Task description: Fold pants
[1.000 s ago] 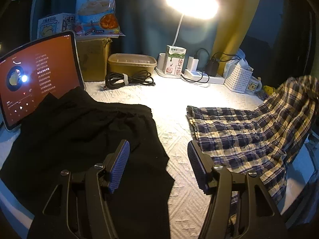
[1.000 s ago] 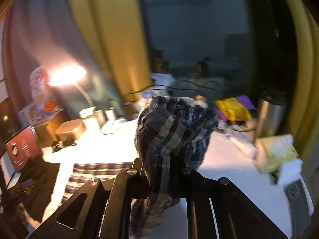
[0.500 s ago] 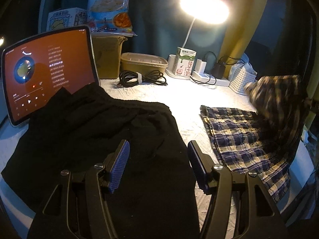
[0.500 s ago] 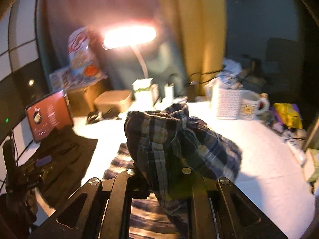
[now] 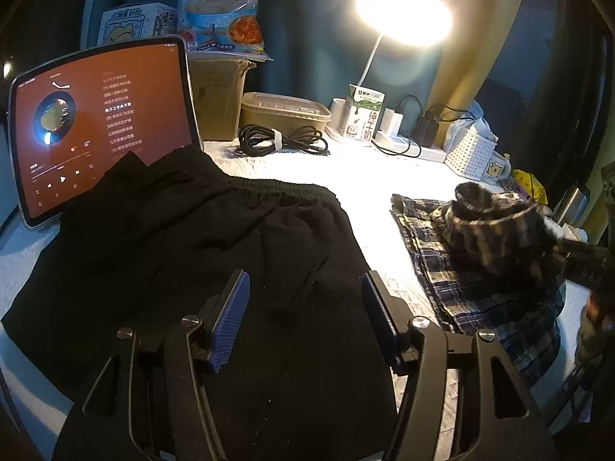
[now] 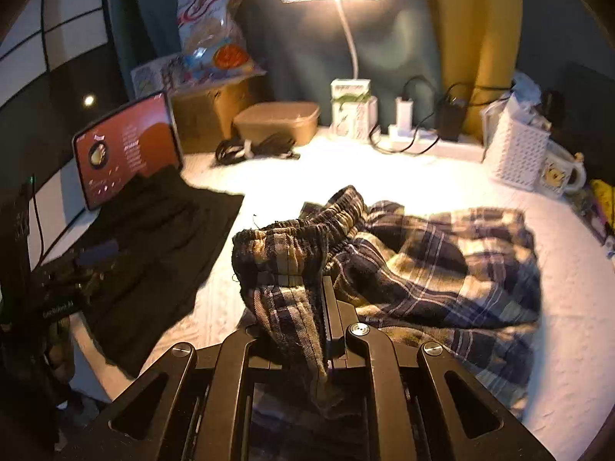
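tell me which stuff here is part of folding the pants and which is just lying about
Part of the job:
- plaid pants, waistband clamped in right tongs
- black pants
- left tongs, open above the black pants

Just lying about:
- tablet
- lamp
- milk carton
- coiled cable
- white basket
- mug

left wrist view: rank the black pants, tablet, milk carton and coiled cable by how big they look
1. black pants
2. tablet
3. coiled cable
4. milk carton
The last two look nearly alike; the pants lie nearest the camera, which inflates them.
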The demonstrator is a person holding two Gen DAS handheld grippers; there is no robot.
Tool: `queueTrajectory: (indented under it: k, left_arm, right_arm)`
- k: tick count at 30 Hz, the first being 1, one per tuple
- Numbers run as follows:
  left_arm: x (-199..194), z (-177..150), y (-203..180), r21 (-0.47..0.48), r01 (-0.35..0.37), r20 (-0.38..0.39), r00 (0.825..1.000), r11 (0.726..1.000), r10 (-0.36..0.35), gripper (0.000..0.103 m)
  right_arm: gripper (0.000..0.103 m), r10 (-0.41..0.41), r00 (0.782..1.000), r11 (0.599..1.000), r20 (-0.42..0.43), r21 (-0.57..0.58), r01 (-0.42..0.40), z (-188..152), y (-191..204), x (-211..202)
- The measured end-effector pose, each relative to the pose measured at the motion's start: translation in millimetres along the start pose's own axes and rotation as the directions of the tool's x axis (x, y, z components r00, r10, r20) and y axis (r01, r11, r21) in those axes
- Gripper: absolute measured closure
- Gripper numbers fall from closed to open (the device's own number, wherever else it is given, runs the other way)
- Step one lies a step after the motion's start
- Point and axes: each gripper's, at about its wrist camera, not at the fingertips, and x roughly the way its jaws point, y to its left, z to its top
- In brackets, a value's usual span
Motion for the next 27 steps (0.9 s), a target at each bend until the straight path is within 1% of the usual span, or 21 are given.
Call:
queueTrajectory:
  k: [5,8,10,12,15,16,17,18,19,20,23,27]
  left_arm:
    - [-4,-1,-8,0.018,-0.001,-0.005,1.0,1.0,0.001,0.042]
    - [-4,0,-16,0.036,0.0,-0.009,1.0,0.999,0.001,0.042]
    - [-3,1,-23,0.049,-0.001,-0.014,1.0,0.999,0.001,0.042]
    - [-3,3,-29,0.059,-0.004,-0.017,1.0,0.998,0.005,0.042]
    - [-5,5,-41,0.075,-0.003,-0.014,1.0,0.997,0.004,0.042]
    - [-6,5,-44,0.081,-0.002,-0.013,1.0,0.997,0.004,0.042]
    - [-6,6,-48,0.086,-0.001,-0.013,1.0,0.996,0.003,0.042]
    - [-7,5,-51,0.092,-0.001,-0.014,1.0,0.996,0.002,0.042]
    - [-7,5,-55,0.1,0.0,-0.014,1.0,0.995,0.001,0.042]
    - [-8,5,-60,0.108,0.001,-0.014,1.0,0.994,0.0,0.042]
    - [-11,5,-71,0.129,0.003,-0.013,1.0,0.992,-0.002,0.042]
    - [-14,4,-83,0.146,0.001,-0.013,1.0,0.989,0.001,0.042]
  right_arm:
    - [0.091,0.027,0.998,1.0,-0.062,-0.013,-0.027,-12,9,16]
    - [0.091,0.021,0.996,0.999,-0.085,-0.045,-0.025,-20,15,22]
    - [0.09,0.012,0.996,0.998,-0.094,-0.066,-0.019,-23,18,23]
    - [0.09,0.02,0.995,0.997,-0.097,-0.07,-0.027,-26,18,22]
    - [0.086,0.034,0.995,0.997,-0.092,-0.073,-0.04,-30,15,14]
    - [0.078,0.035,0.995,0.996,-0.089,-0.073,-0.041,-31,14,12]
    - [0.061,0.036,0.996,0.996,-0.088,-0.076,-0.042,-34,14,10]
    - [0.048,0.041,0.995,0.996,-0.086,-0.077,-0.048,-37,14,7]
    - [0.026,0.055,0.995,0.995,-0.08,-0.077,-0.061,-38,14,5]
    - [0.023,0.074,0.995,0.994,-0.068,-0.078,-0.079,-41,16,1]
    - [0.023,0.085,0.995,0.991,-0.057,-0.094,-0.09,-47,19,-6]
    - [0.023,0.086,0.996,0.993,-0.037,-0.08,-0.089,-51,12,-17]
